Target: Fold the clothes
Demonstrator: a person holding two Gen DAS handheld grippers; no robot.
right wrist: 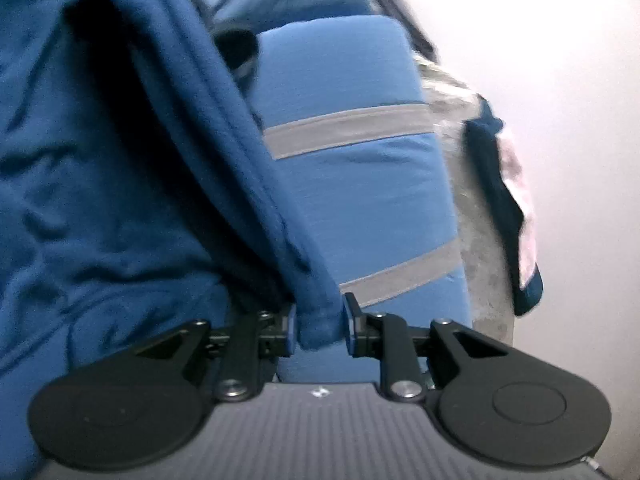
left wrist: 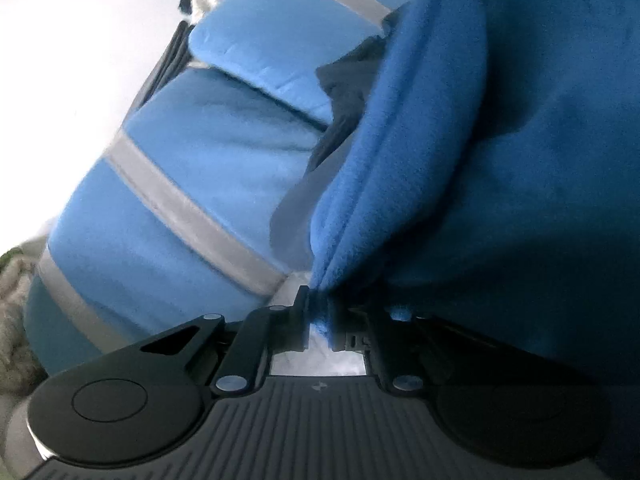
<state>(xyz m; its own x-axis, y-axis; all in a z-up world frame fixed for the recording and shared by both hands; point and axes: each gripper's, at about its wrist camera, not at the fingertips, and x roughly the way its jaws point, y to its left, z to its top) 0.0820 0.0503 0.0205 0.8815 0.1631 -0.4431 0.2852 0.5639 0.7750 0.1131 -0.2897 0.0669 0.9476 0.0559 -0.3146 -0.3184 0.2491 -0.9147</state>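
**Both grippers pinched on a blue fleece garment**

In the left wrist view, a pale surface [left wrist: 60, 80] fills the left side, with a scrap of grey fuzzy cloth [left wrist: 14, 300] at the lower left edge. Next to it lies light blue cloth with grey stripes [left wrist: 192, 208], folded into thick layers. To the right, the blue garment [left wrist: 500, 160] hangs in a big dark drape that narrows to a bunched edge. The left gripper [left wrist: 318, 312] is almost fully closed, its fingers clamped on that bunched edge.

In the right wrist view, the same garment [right wrist: 100, 200] fills the left half, its folds running down into the right gripper [right wrist: 320, 324]. That gripper's fingers stand a little apart, pressed on a thick roll of the fabric. Just right of it is the striped light blue cloth [right wrist: 360, 184], then grey fuzzy cloth [right wrist: 480, 240], a dark blue piece [right wrist: 504, 208], and the pale surface [right wrist: 580, 120].
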